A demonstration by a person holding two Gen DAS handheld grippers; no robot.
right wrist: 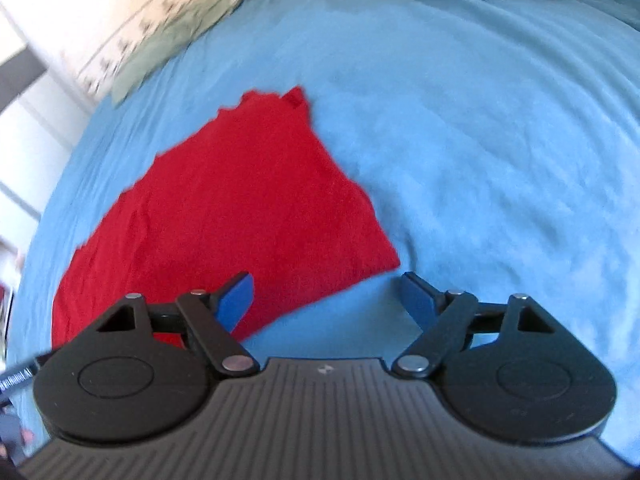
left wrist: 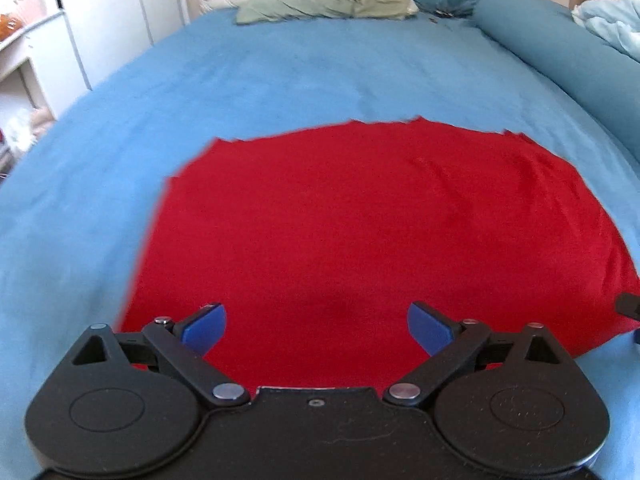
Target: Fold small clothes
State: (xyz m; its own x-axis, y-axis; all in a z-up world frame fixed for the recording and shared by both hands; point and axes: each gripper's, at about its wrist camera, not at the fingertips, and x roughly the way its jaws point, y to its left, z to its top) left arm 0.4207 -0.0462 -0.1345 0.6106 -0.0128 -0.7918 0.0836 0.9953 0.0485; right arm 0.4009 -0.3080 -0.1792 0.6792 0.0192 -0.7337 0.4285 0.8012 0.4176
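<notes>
Here, nearest to you, your left gripper (left wrist: 316, 330) hovers over the near edge of the red garment (left wrist: 372, 232), its blue-padded fingers (left wrist: 204, 328) spread wide with nothing between them. The garment lies flat on the blue bedsheet (left wrist: 280, 80), reaching away from that gripper. Your right gripper (right wrist: 328, 300) sits at the garment's (right wrist: 240, 208) near right corner: its left finger (right wrist: 236, 300) is over the red cloth, its right finger over bare bedsheet (right wrist: 480, 140). It too is wide apart and holds nothing. Whether any finger touches the cloth is unclear. Beyond the garment, at the far end of the sheet, lies a green pillow (left wrist: 324, 2), with a blue bolster (left wrist: 560, 44) to the right of it.
</notes>
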